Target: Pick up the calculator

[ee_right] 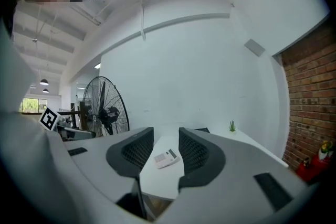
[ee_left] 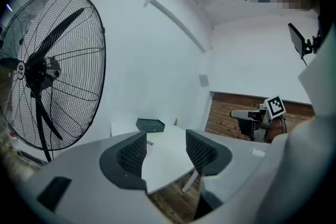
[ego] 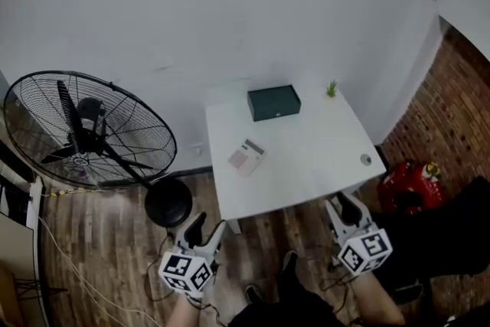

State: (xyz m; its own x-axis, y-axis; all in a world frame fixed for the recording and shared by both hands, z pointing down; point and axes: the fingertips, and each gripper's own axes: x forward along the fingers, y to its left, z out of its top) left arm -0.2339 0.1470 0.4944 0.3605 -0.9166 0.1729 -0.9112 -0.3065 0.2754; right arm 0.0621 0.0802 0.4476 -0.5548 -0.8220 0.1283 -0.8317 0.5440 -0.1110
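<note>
Approach stage: the calculator (ego: 246, 157) lies untouched toward the left front of the white table (ego: 306, 165). The left gripper (ego: 208, 228) and right gripper (ego: 344, 207) hover short of its edge, jaws wide apart and empty. Next, one probably must reach in and straddle it.

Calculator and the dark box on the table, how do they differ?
The calculator is pale and flat; the box is dark green and stands taller. The calculator lies askew toward the near left edge; the box sits at the far edge by the wall. Both rest on the white table.
</note>
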